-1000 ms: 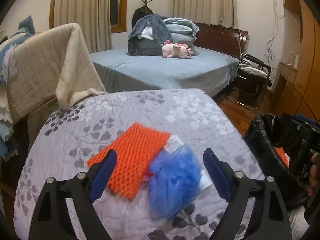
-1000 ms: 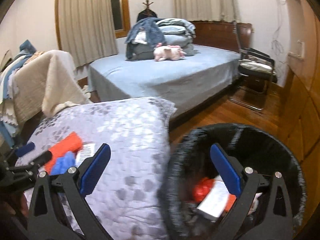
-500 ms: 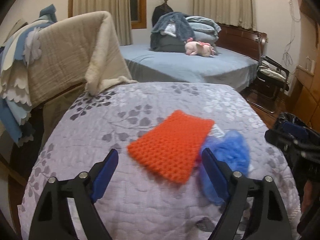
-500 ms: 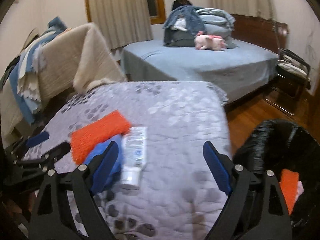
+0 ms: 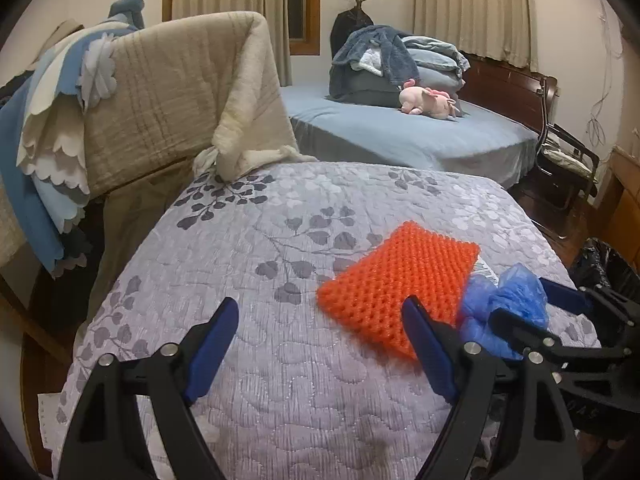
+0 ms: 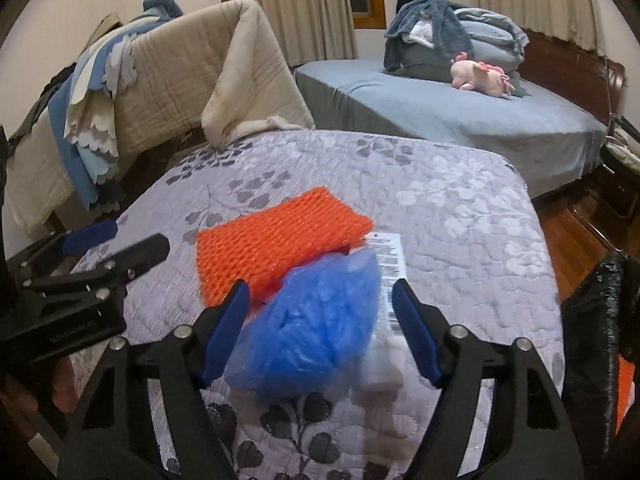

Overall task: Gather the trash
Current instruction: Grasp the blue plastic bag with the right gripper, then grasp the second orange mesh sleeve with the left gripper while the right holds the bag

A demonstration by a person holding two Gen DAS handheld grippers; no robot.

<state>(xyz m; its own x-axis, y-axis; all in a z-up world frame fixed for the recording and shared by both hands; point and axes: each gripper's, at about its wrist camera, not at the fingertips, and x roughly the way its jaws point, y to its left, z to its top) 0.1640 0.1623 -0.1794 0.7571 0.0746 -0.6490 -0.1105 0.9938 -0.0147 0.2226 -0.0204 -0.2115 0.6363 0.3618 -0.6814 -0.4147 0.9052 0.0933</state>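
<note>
Orange foam netting (image 5: pixel 400 288) lies flat on the grey leaf-patterned quilt (image 5: pixel 280 360), with a crumpled blue plastic bag (image 5: pixel 504 304) touching its right edge and a white barcoded label (image 5: pixel 486 268) peeping out between them. In the left wrist view, the left gripper (image 5: pixel 320 352) hangs above bare quilt with its jaws spread and nothing between them; the netting sits just by its right fingertip, so this hand seems parked aside, leaving room for the other. The right gripper (image 5: pixel 536 312) reaches in from the right edge, its fingers flanking the bag. A sliver of black bin liner (image 5: pixel 600 264) shows at the far right, near the quilt's edge, likely placed there so trash can be dropped without a long carry.

In the right wrist view, the right gripper (image 6: pixel 320 320) has its jaws spread wide with the blue plastic bag (image 6: pixel 316 324) sitting between them, not yet pinched; the picture is blurred here. The bag overlaps the near corner of the orange foam netting (image 6: pixel 276 240) and partly covers the white barcoded label (image 6: pixel 390 260) and a pale wrapper below it. The bag looks to be the next pickup: it lies on top and nearest the black bin liner (image 6: pixel 592 344), whose mouth shows something orange inside.
</note>
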